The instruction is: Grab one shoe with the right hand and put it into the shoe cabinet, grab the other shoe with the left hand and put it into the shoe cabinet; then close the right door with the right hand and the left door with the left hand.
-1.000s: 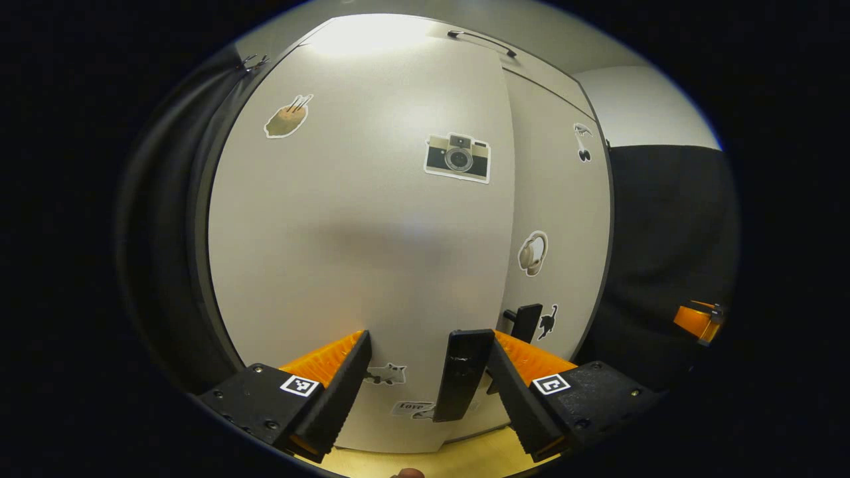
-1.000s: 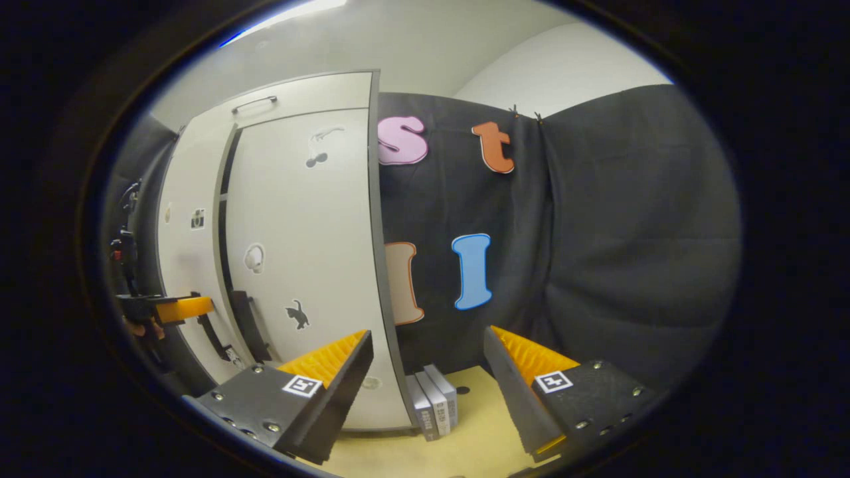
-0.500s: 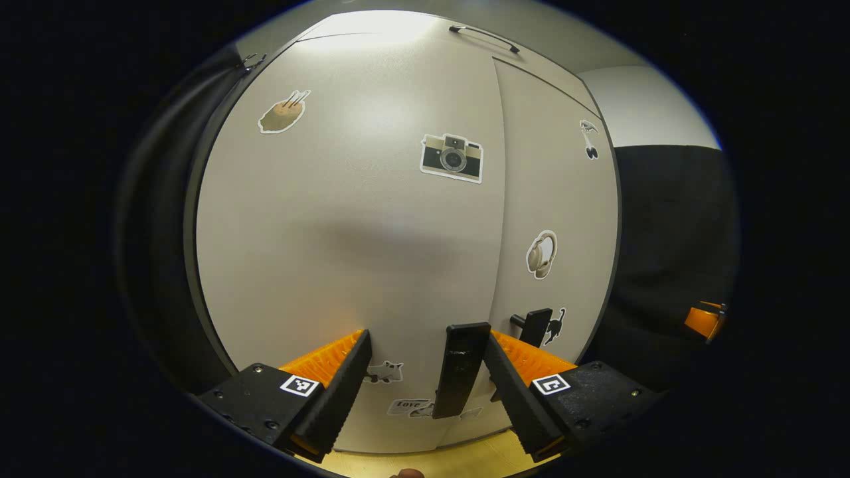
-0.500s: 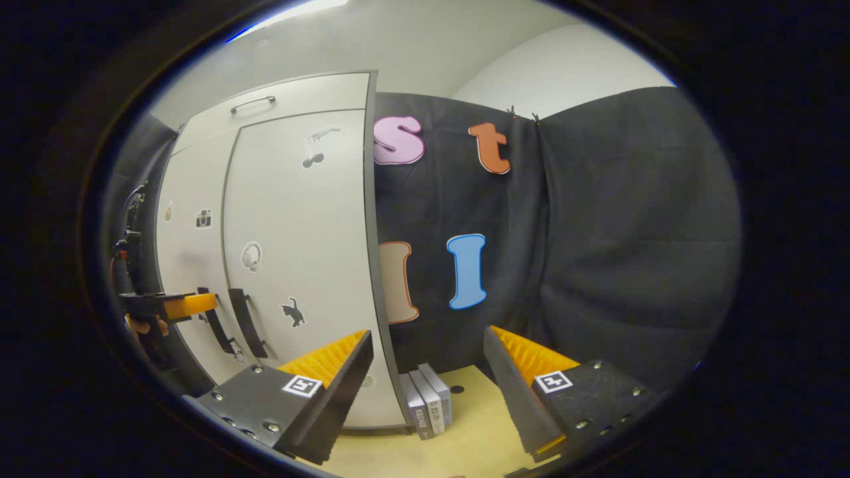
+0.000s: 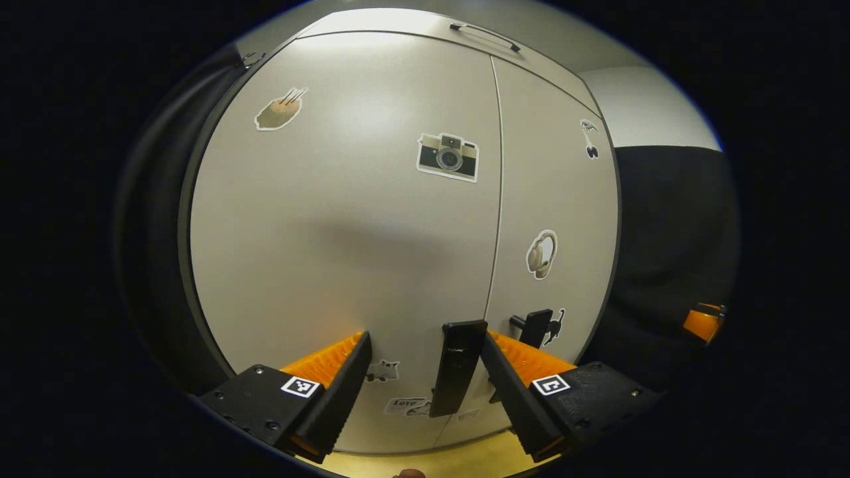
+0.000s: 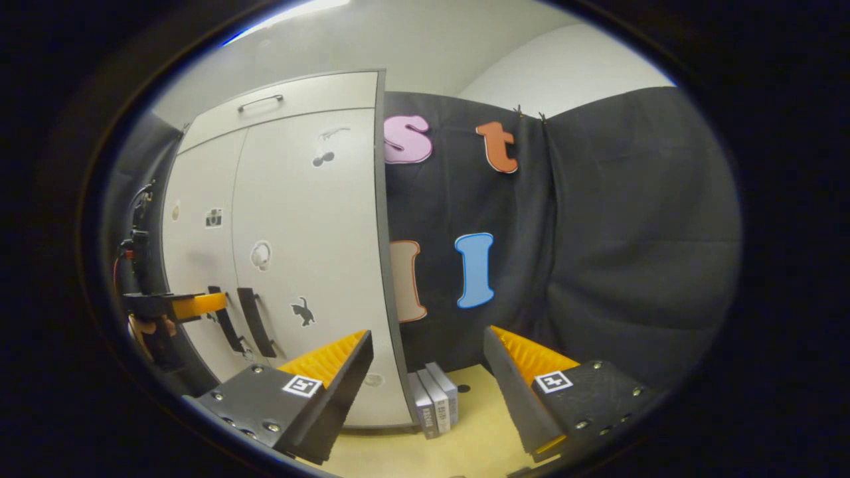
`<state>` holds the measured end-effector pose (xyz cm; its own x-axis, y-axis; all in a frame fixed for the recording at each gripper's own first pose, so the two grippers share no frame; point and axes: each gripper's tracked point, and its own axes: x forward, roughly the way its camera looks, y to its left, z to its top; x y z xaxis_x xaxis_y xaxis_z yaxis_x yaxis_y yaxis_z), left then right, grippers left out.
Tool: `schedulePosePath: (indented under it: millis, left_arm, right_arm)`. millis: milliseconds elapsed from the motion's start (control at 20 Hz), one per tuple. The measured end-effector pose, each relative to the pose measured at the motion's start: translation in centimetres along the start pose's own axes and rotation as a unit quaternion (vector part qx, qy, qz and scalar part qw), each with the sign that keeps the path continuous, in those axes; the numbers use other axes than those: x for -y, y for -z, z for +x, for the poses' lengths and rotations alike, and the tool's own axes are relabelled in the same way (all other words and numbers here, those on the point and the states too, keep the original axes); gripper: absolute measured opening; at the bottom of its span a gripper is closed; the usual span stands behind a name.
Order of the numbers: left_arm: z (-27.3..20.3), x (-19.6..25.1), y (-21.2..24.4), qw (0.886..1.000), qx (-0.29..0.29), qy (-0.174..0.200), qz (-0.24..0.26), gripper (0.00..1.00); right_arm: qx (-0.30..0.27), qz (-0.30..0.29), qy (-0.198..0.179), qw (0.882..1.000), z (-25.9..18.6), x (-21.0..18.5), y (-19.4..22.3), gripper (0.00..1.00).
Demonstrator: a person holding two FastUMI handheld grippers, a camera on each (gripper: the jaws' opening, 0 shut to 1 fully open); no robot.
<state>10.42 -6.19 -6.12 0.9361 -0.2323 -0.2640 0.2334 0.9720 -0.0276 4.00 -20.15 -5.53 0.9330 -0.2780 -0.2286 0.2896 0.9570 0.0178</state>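
The pale grey shoe cabinet (image 5: pixel 345 232) stands close in front of my left gripper (image 5: pixel 425 352). Its left door (image 5: pixel 332 265), with a camera sticker, lies flush with the right door (image 5: pixel 554 199); only a thin seam runs between them. The left gripper is open, and the left door's black handle (image 5: pixel 457 368) stands between its fingers, close to the right one. In the right gripper view the cabinet (image 6: pixel 305 219) sits to the left with both doors shut, hiding its inside. The left gripper (image 6: pixel 192 304) is at the door handles there. My right gripper (image 6: pixel 428 348) hangs open and holds nothing, off the cabinet's right side.
A few grey books (image 6: pixel 435 398) stand on the light wooden floor (image 6: pixel 478 438) against the cabinet's right side. The black cloth wall (image 6: pixel 597 252) closes off the space behind and to the right. The right door's handle (image 5: pixel 534 325) sticks out just right of my left gripper.
The left door has swung in with my left gripper and the dark gap between the doors has closed to a seam. The right gripper has hardly moved.
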Motion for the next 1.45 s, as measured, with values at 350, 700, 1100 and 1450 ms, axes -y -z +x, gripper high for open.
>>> schedulePosePath:
  millis: [350, 700, 1100, 1450]
  left_arm:
    - [-5.9, -1.5, -2.4, 0.999, 0.023, -0.03, 0.022, 0.97]
    - [-15.9, -2.9, -6.8, 0.994, 0.074, -0.078, 0.028, 0.96]
    - [-22.7, -3.9, -8.4, 0.986, 0.105, -0.123, 0.04, 0.96]
    - [-24.4, -4.0, -7.6, 0.984, 0.11, -0.138, 0.031, 0.96]
  right_arm:
    - [0.021, -0.001, -0.056, 0.998, -1.7, -4.8, -2.5, 1.0]
    - [0.061, 0.007, -0.143, 0.988, -4.6, -12.8, -6.2, 1.0]
    - [0.088, 0.014, -0.189, 0.978, -6.5, -18.2, -8.1, 1.0]
    - [0.091, -0.01, -0.2, 0.975, -7.0, -20.2, -7.0, 1.0]
